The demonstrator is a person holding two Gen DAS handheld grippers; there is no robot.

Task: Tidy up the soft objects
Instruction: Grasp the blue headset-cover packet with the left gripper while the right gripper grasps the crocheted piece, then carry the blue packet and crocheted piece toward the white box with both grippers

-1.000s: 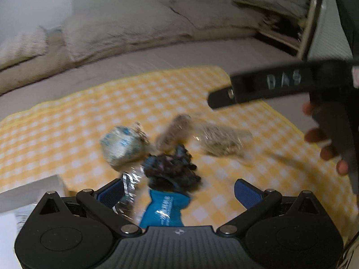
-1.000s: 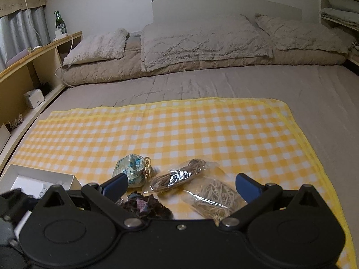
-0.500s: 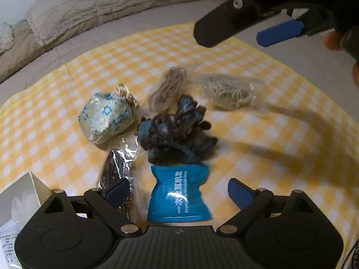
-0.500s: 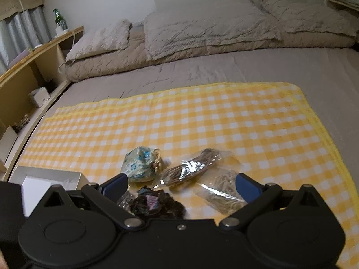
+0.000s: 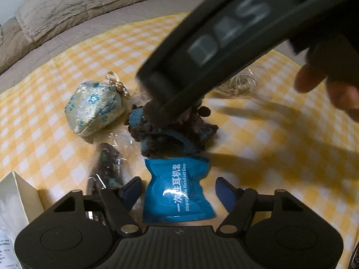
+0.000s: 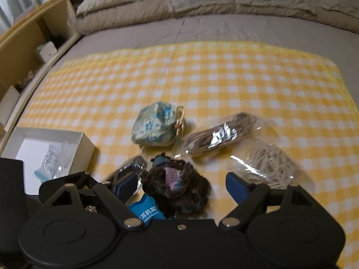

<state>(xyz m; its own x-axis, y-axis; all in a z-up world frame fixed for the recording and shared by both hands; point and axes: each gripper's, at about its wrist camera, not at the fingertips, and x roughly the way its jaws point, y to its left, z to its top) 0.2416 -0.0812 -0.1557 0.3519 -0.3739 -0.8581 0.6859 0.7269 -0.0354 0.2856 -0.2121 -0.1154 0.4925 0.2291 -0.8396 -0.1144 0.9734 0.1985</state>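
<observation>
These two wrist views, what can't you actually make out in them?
- Left wrist view: the brown cord bag is hidden behind the blurred right gripper crossing the frame; only an edge of the pale string bag shows.
- Right wrist view: the blue packet is mostly covered by the crochet piece and the gripper body.
- White box: its contents are too small and blurred to identify.
- Dark bag: glare hides what is inside.

Left gripper (image 5: 178, 189) jaws just closing, astride blue packet (image 5: 177, 192), pads apart from it; crochet piece (image 5: 172, 134) beyond; pouch (image 5: 94, 109) far left.
</observation>
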